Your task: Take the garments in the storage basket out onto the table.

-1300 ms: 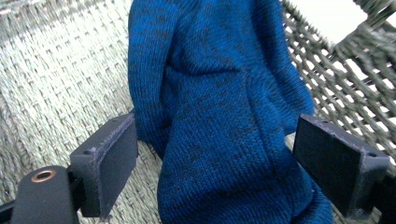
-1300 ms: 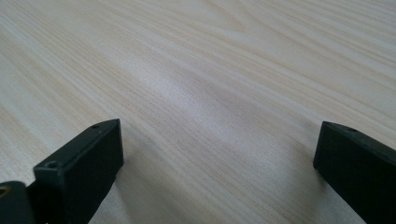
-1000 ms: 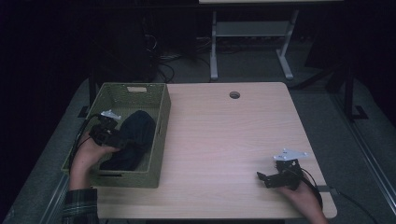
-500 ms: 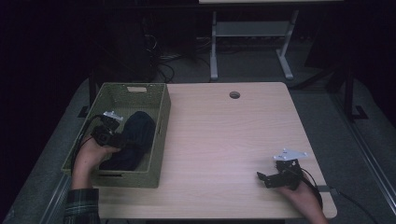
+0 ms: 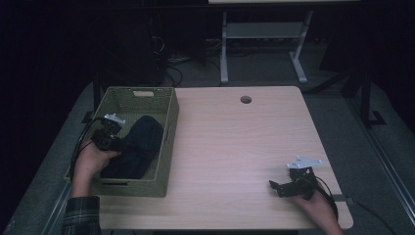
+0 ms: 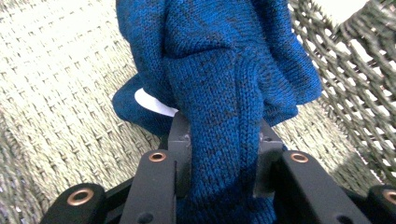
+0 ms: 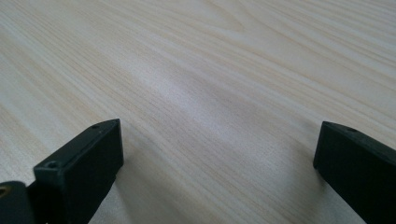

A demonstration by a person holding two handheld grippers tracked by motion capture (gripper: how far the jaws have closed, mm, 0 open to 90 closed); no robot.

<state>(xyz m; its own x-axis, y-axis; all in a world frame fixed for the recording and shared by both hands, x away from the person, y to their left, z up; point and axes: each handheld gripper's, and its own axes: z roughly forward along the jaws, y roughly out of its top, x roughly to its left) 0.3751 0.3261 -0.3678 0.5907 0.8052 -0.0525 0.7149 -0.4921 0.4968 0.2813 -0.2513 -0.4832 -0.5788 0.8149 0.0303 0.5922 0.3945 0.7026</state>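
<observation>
A dark blue knit garment [image 5: 141,146] lies bunched in the green woven basket [image 5: 172,122] at the table's left. My left gripper [image 5: 121,145] reaches into the basket from its left side. Its jaws have just been closing, and in the left gripper view [image 6: 224,135] both pads press on a thick fold of the blue knit [image 6: 219,60]. A white label [image 6: 154,103] peeks out under the fold. My right gripper [image 5: 275,186] rests low over the table near the front right, open [image 7: 219,149], with bare wood between its fingers.
The light wooden table [image 5: 235,142] has a round cable hole [image 5: 245,99] near its far edge. The basket's woven wall [image 6: 355,93] rises close to the right of the left gripper. Beyond the table stand a white desk frame [image 5: 259,44] and floor cables.
In the high view the left hand stays at the garment in the basket with barely any shift. The right hand and its gripper have not moved.
</observation>
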